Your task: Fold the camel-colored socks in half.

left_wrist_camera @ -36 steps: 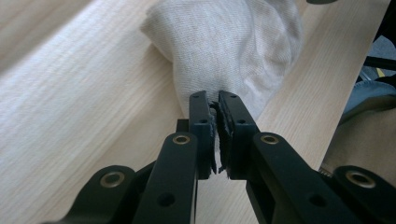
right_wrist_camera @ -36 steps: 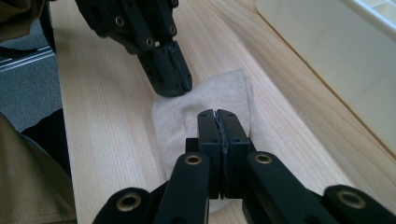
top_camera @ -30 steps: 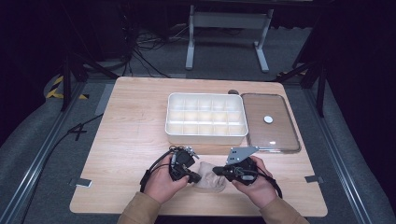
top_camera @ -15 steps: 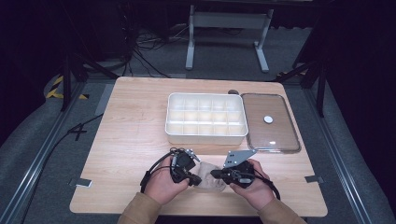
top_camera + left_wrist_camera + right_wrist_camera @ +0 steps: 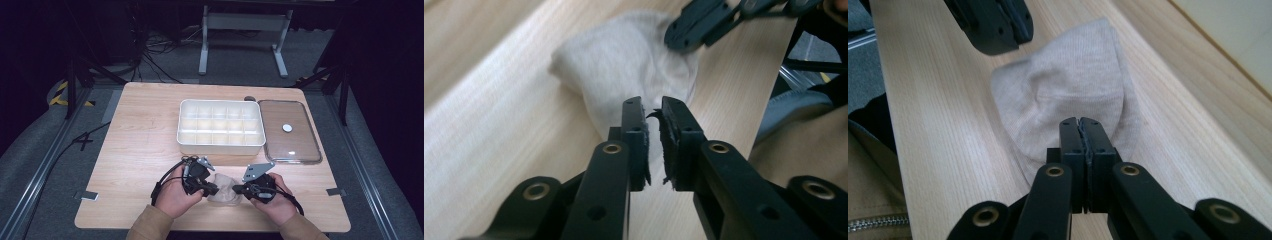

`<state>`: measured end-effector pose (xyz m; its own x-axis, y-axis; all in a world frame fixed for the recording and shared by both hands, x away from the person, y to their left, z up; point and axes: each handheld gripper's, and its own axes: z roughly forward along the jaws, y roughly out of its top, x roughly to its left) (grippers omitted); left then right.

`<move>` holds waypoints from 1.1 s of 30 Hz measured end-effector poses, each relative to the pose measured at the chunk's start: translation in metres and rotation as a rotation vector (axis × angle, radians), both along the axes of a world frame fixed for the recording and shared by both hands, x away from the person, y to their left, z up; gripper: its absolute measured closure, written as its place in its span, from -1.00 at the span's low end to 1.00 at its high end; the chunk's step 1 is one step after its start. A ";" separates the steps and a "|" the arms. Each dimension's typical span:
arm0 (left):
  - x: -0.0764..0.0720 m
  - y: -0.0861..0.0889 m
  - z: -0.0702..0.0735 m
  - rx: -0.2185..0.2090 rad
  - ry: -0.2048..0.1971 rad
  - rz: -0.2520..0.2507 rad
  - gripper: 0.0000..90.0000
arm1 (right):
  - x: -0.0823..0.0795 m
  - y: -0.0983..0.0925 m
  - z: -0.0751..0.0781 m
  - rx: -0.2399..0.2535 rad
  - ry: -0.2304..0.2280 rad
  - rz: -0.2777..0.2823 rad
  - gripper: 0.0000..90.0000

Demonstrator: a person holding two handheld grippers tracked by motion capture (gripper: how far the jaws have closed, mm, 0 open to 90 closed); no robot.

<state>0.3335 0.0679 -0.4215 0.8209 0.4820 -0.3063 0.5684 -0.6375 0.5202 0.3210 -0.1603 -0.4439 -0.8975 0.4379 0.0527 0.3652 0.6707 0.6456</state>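
Note:
A crumpled beige cloth (image 5: 225, 189) lies on the wooden table near its front edge, between the two hand-held grippers. My left gripper (image 5: 652, 105) points at the cloth (image 5: 624, 60) from the left. Its jaws have just been opening and stand a narrow gap apart, with nothing pinched between them. My right gripper (image 5: 1081, 122) comes in from the right, its jaws pressed together on the near edge of the cloth (image 5: 1073, 75). In the high view the left gripper (image 5: 212, 190) and the right gripper (image 5: 236, 190) face each other across the cloth.
A white compartment tray (image 5: 220, 148) stands at the middle of the table, beyond the hands. A clear lid (image 5: 300, 145) with a white knob lies to its right. Bare wood stretches to the left of the tray. Cables and a metal stand lie beyond the far edge.
Both hands stay at the cloth near the front edge; the high view shows no clear shift of hands or cloth.

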 end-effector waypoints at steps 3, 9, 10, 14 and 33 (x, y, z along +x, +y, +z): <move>0.000 -0.008 0.003 -0.014 -0.042 -0.013 0.79 | 0.001 -0.002 -0.003 -0.009 0.005 -0.002 0.99; 0.009 -0.012 -0.001 -0.003 -0.076 0.006 0.80 | 0.001 -0.003 -0.008 -0.017 0.008 -0.008 0.99; 0.010 -0.013 -0.002 0.001 -0.075 0.010 0.80 | 0.001 -0.003 -0.009 -0.018 0.009 -0.012 0.99; 0.013 -0.016 -0.007 0.030 -0.083 0.008 0.81 | 0.001 -0.002 -0.011 -0.023 0.014 -0.012 0.99; 0.017 -0.023 -0.026 0.130 -0.058 0.030 0.80 | -0.010 0.004 0.007 0.069 -0.062 0.005 0.99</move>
<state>0.3508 0.0448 -0.4479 0.8197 0.5394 -0.1925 0.5600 -0.6844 0.4669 0.3109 -0.1561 -0.4366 -0.9021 0.4308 0.0266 0.3197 0.6255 0.7118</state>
